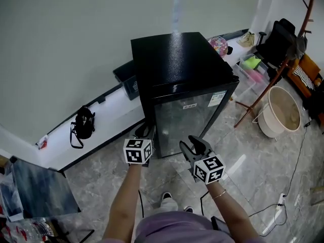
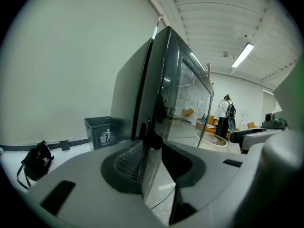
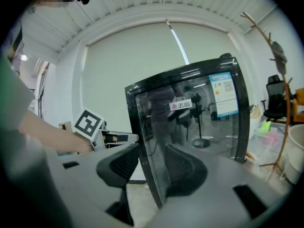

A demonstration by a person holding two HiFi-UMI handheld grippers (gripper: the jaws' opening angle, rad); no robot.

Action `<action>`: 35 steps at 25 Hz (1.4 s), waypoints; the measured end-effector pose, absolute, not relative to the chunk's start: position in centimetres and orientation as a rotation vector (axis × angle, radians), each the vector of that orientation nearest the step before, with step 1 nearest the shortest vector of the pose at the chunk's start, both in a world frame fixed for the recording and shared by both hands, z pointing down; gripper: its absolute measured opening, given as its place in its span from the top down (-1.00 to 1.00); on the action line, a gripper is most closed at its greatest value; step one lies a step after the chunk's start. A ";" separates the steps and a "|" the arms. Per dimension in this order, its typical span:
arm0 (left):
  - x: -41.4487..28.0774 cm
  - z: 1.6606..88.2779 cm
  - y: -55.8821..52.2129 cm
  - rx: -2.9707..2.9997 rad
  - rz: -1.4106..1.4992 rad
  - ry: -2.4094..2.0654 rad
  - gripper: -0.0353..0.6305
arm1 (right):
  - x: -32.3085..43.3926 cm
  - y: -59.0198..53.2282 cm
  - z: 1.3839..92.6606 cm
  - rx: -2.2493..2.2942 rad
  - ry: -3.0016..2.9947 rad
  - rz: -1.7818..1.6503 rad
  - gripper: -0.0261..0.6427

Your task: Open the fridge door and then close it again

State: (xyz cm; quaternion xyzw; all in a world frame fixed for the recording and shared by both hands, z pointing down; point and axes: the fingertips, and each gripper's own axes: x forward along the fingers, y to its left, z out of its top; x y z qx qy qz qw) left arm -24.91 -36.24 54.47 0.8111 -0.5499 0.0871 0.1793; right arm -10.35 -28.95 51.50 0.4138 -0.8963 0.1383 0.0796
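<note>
The small black fridge (image 1: 172,59) stands on the floor against the far wall, with a grey bin (image 1: 129,80) tucked at its left and a pale basin (image 1: 283,110) off to the right. The fridge door (image 1: 187,120), a glass panel in a dark frame, faces the person standing just in front of it. The left gripper (image 1: 144,133) is up at the door's left edge. From its own view the edge runs straight down between the jaws and fills the gap, so I take it to be clenched on the door there. The right gripper (image 1: 195,146) hangs a little nearer the person, in front of the glass and apart from it. Its jaws stand released with nothing between them, only the fridge in view beyond. The door itself looks flush with the cabinet or barely cracked, and I can't tell which from here. So either the pull to open it is only starting or the door is back at the end of its closing swing. With that edge grip in place, my guess is the opening is yet to come, and the closing after it.
</note>
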 end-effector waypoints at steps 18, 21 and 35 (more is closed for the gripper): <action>-25.6 52.4 -32.1 2.251 0.217 -1.689 0.65 | -8.3 -26.3 49.7 1.293 -2.712 0.400 0.43; -25.0 51.6 -30.3 2.252 0.202 -1.711 0.70 | -7.5 -25.5 49.0 1.297 -2.733 0.386 0.49; -20.3 50.3 -23.3 2.238 0.176 -1.765 0.86 | -3.4 -21.8 47.1 1.254 -2.780 0.360 0.75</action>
